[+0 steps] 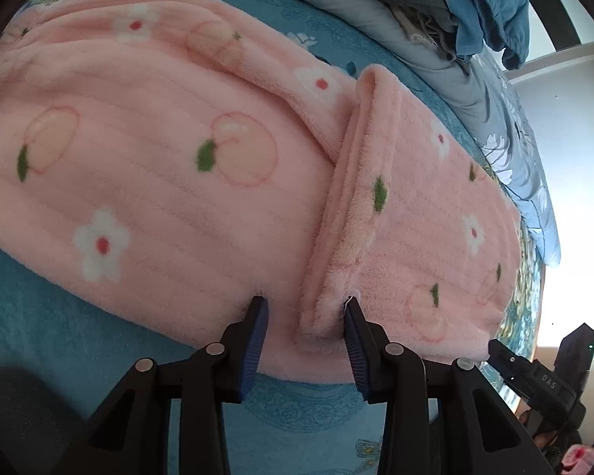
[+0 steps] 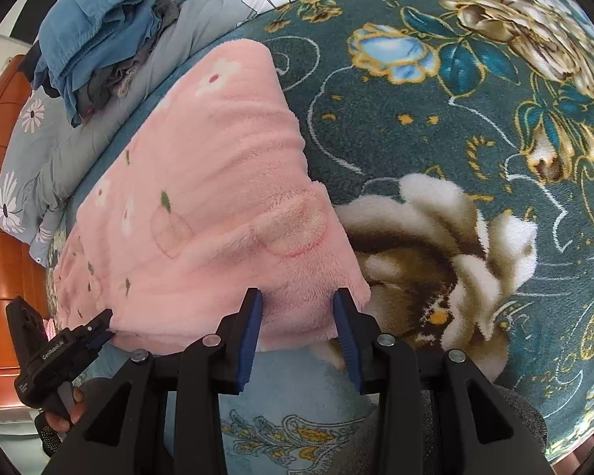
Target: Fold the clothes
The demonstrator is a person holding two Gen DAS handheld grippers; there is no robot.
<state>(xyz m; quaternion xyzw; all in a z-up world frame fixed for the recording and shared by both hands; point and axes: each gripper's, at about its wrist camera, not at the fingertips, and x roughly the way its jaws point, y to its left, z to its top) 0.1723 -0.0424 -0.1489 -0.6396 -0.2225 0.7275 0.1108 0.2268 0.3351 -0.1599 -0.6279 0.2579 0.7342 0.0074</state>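
A pink fleece garment (image 1: 146, 166) with peach and flower prints lies spread on the bed; it also shows in the right wrist view (image 2: 217, 198). My left gripper (image 1: 305, 308) is open, its jaws either side of a raised fold (image 1: 348, 217) at the garment's near edge. My right gripper (image 2: 298, 301) is open, its jaws at the garment's near right corner, fabric between them. The right gripper shows at the lower right of the left wrist view (image 1: 495, 346), touching the garment's edge. The left gripper shows at the lower left of the right wrist view (image 2: 105, 322).
The bed has a teal floral blanket (image 2: 435, 118). A pile of blue and grey clothes (image 2: 99, 31) sits on a grey floral quilt (image 2: 31, 166) at the far side; it also shows in the left wrist view (image 1: 455, 4). An orange wooden headboard (image 2: 0, 198) stands at left.
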